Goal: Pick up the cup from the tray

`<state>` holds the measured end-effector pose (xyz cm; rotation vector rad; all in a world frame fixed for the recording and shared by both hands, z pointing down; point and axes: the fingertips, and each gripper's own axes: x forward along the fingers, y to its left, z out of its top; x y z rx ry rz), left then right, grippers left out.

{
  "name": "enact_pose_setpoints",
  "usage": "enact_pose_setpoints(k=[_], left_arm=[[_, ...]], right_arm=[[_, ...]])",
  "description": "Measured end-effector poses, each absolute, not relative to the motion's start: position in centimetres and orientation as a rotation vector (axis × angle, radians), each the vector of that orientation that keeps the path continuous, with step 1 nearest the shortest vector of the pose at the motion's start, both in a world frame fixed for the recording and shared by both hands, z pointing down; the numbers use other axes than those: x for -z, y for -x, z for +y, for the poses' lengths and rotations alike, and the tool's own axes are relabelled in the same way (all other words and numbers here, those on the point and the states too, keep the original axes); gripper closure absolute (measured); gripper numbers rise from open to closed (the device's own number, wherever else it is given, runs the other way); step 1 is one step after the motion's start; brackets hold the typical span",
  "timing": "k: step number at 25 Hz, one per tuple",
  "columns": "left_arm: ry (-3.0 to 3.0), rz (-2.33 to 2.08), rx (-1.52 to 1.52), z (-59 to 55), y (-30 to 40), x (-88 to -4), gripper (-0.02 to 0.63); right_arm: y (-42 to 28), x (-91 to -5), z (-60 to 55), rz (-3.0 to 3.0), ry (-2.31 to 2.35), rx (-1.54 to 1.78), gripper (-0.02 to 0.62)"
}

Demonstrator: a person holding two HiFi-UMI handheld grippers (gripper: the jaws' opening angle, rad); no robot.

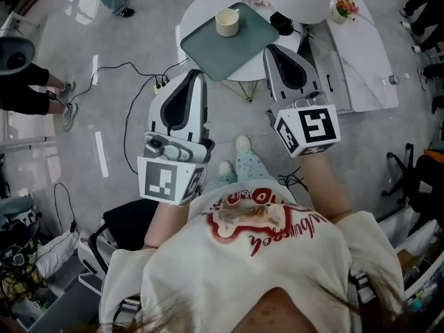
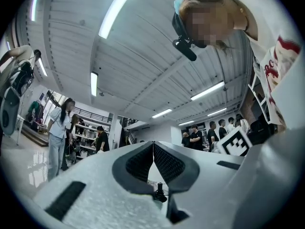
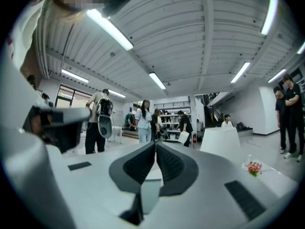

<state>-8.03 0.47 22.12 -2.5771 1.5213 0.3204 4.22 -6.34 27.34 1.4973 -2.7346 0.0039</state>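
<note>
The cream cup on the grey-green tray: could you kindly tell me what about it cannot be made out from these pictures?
- Cream cup, head view: too small to tell whether it holds anything or has a handle.
- Round white table, head view: its near right part is covered by the right tool.
- Left and right gripper views: neither shows the cup or the grey-green tray; both point out across the room.

There is one cup, one tray and one round table. Two grippers show, the left gripper and the right gripper, with two marker cubes.
</note>
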Motion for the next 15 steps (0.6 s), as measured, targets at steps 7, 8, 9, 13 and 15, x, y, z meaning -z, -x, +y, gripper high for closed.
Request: enact_pose_setpoints(k=[7, 8, 9, 13, 15], left_arm=[[2.594, 1.518, -0.282, -2.7, 6.1, -24.3, 0.591], [2.596, 1.518, -0.28, -3.2, 5.8, -24.8, 0.591], [2.596, 1.52, -0.276, -3.6, 5.6, -25.2, 0.591], [2.598, 1.577, -0.234, -5.4, 5.7, -27.4, 0.591], [2.6, 1.622, -0.222, -6.2, 6.1, -28.2, 0.591]], right_arm=[[-5.4, -42.3, -20.0, -2.538, -1.376, -0.109, 0.568], [-5.2, -44.2, -21.7, -2.524, -1.346, -0.106, 0.568], [-5.0, -46.1, -23.4, -2.516, -1.314, -0.113, 0.568], [-4.4, -51.2, -28.4, -2.525, -1.228, -0.204, 0.568], [-3.9, -52.3, -30.2, -2.539, -1.208, -0.217, 0.566]])
